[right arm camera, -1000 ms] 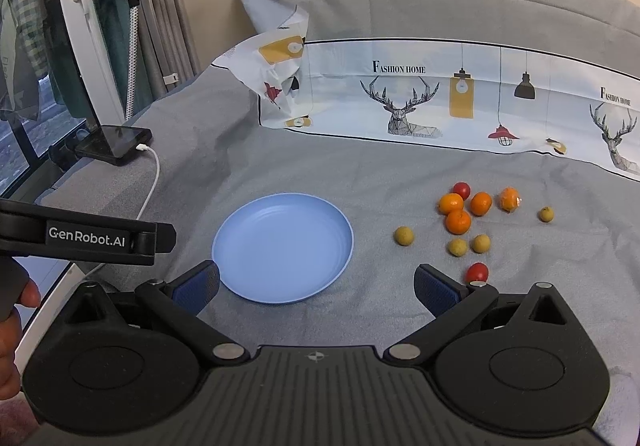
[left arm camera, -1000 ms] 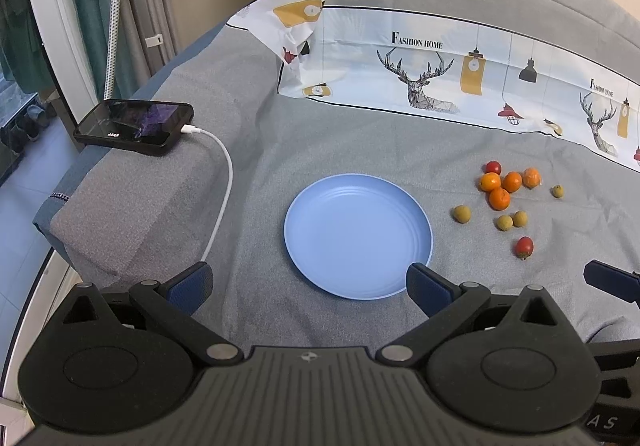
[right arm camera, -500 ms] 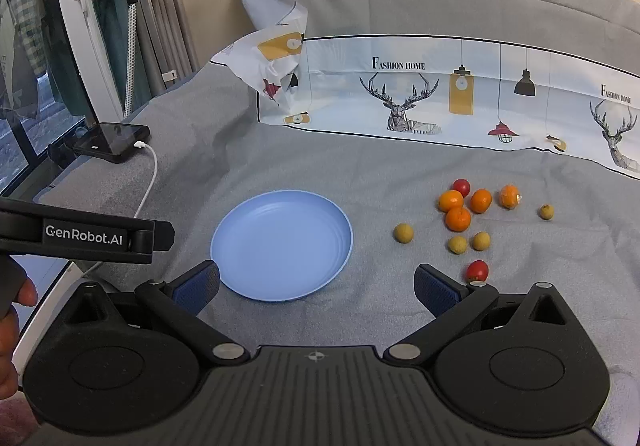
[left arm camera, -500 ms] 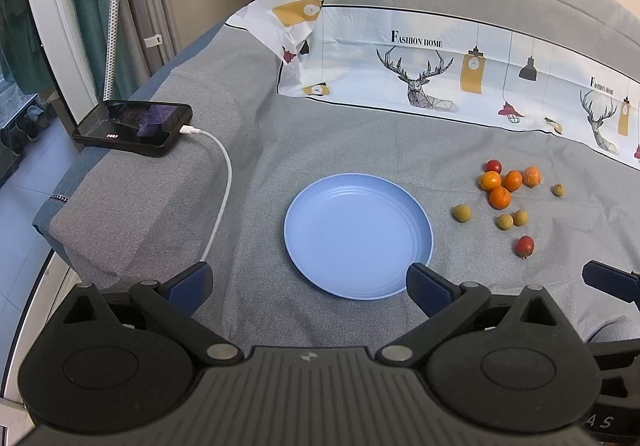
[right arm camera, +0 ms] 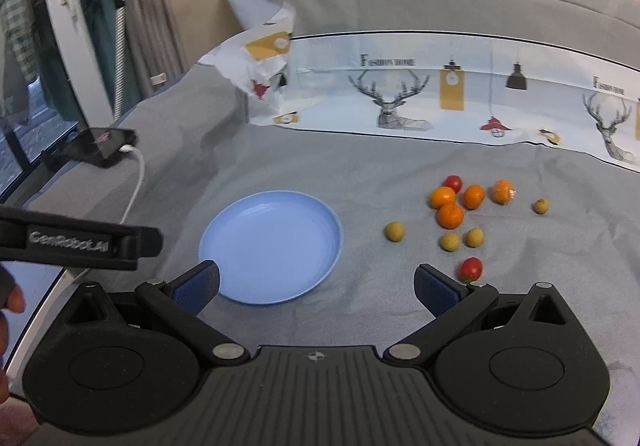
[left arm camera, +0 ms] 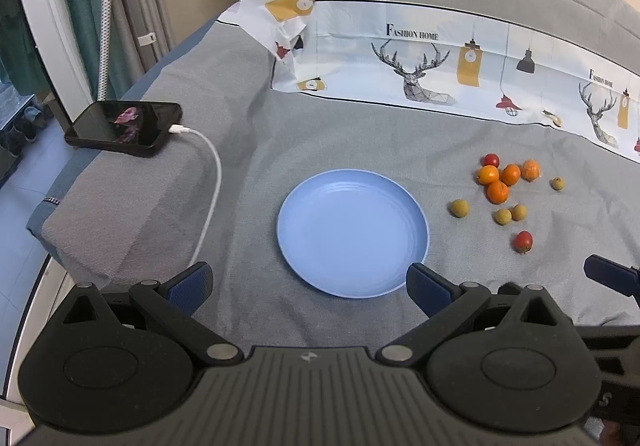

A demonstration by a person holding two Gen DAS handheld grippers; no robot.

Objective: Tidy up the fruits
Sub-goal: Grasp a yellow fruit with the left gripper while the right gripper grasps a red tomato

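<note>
An empty blue plate [left arm camera: 352,234] [right arm camera: 272,246] lies on the grey bed cover. To its right is a loose group of small fruits: several oranges [left arm camera: 497,191] [right arm camera: 450,215], two red ones [left arm camera: 523,241] [right arm camera: 470,268] and several yellow-green ones [left arm camera: 459,208] [right arm camera: 394,231]. My left gripper [left arm camera: 308,286] is open and empty, just short of the plate's near rim. My right gripper [right arm camera: 316,286] is open and empty, near the plate's right edge, with the near red fruit by its right finger.
A black phone [left arm camera: 124,128] [right arm camera: 100,145] on a white charging cable [left arm camera: 212,181] lies at the bed's left edge. A deer-printed cloth [left arm camera: 440,65] lies across the back. The left gripper's body [right arm camera: 80,242] shows at left in the right wrist view.
The right gripper has moved a little forward and right, so the fruits look nearer. The left gripper has barely moved. Both stay open.
</note>
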